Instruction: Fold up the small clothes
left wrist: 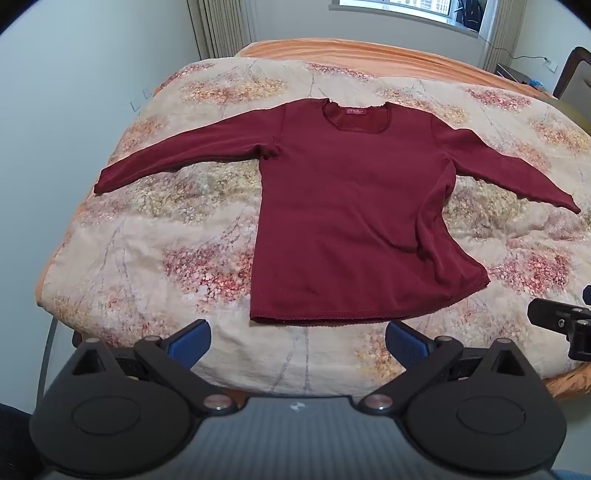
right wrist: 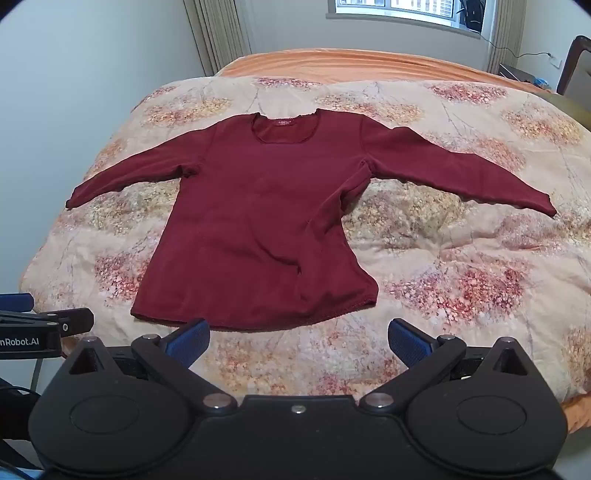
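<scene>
A dark red long-sleeved shirt [left wrist: 351, 206] lies flat on the floral quilt [left wrist: 147, 266], neck away from me, both sleeves spread out to the sides. Its hem is nearest to me. My left gripper [left wrist: 297, 345] hangs open just short of the hem, nothing between its blue pads [left wrist: 188, 345]. In the right wrist view the same shirt [right wrist: 258, 229] lies left of centre. My right gripper [right wrist: 297, 343] is open too, over the quilt [right wrist: 461, 258] in front of the hem's right part, empty. Part of the right gripper [left wrist: 565, 325] shows at the left view's right edge.
The quilt covers a bed with an orange sheet [right wrist: 351, 64] at the far end. A white wall [left wrist: 74, 92] runs along the left, with curtains [right wrist: 218, 37] and a window [right wrist: 395, 9] behind. A dark chair [right wrist: 576, 62] stands at the back right. The bed's near edge is just below the grippers.
</scene>
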